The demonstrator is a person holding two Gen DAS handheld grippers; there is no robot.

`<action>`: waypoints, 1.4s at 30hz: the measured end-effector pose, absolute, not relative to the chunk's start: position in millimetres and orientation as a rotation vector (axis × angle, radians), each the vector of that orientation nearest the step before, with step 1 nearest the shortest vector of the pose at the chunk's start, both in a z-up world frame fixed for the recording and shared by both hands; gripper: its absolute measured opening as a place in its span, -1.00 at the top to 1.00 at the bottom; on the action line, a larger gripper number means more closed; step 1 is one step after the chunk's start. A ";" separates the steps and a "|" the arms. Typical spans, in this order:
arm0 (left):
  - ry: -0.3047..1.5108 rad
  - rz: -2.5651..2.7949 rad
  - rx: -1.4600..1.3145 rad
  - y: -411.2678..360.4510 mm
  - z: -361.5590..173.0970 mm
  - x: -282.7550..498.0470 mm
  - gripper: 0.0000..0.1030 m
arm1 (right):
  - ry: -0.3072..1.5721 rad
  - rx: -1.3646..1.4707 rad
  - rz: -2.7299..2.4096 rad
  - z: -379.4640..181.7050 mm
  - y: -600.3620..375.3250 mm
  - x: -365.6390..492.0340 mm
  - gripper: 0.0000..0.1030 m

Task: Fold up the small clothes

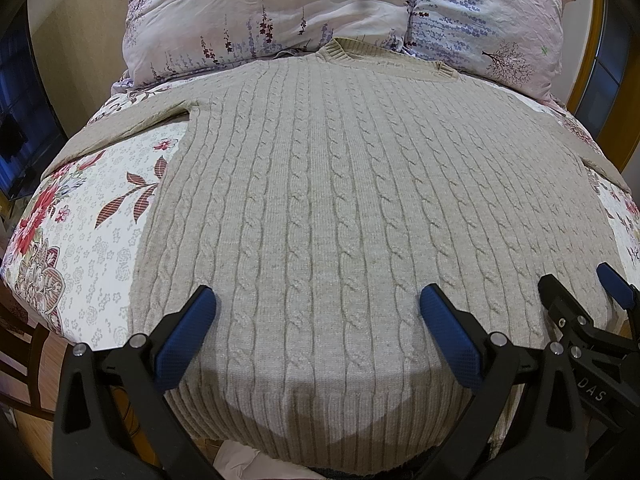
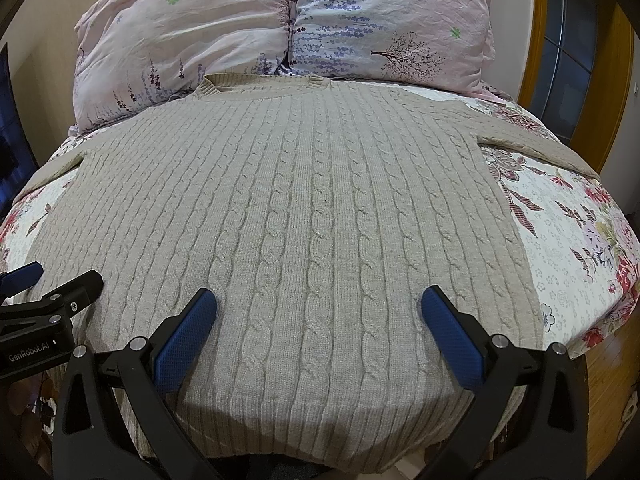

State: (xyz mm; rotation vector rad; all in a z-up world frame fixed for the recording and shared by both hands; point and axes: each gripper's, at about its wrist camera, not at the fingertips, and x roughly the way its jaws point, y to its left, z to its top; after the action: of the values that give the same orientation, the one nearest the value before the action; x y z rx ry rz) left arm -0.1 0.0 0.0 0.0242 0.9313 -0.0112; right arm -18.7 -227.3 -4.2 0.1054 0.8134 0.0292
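- The beige cable-knit sweater (image 1: 352, 200) lies flat and spread out on the floral bedspread (image 1: 92, 240), collar (image 1: 340, 50) up against the pillows (image 1: 272, 12).
- One sleeve (image 1: 132, 120) stretches out sideways over the bed's edge.
- Left gripper (image 1: 318, 312) hovers over the hem, blue pads (image 1: 188, 336) spread wide, nothing between them.
- Right gripper (image 2: 319, 312) sits alongside over the same hem, its pads (image 2: 452, 336) also wide apart and empty.
- Both tools are side by side, each showing at the other view's edge.
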 end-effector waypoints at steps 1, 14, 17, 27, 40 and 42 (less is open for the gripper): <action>0.931 -0.011 0.024 0.0 0.0 0.0 -0.97 | 0.813 0.105 0.029 -4.2 -227.3 -18.7 -0.97; 0.931 -0.011 0.024 0.0 0.0 -0.1 -0.97 | 0.810 0.106 0.029 -4.0 -227.6 -19.2 -0.97; 0.931 -0.011 0.024 0.0 0.0 0.0 -0.97 | 0.809 0.106 0.029 -4.1 -227.6 -19.1 -0.97; 0.932 -0.011 0.025 0.0 0.0 0.0 -0.97 | 0.805 0.104 0.029 -1.5 -225.8 -19.5 -0.97; 0.955 -0.039 0.041 1.5 1.6 5.7 -0.97 | 0.721 0.093 0.149 -3.4 -238.1 -14.5 -0.97; 0.956 -0.050 0.038 3.6 2.8 9.6 -0.97 | 0.707 0.144 0.117 5.5 -260.4 -2.8 -0.97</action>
State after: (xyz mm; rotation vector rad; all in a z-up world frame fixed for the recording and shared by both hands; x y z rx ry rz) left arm 9.6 3.6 2.8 0.0377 0.9565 -0.0496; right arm -2.8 -260.4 5.5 0.1439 0.7066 0.1174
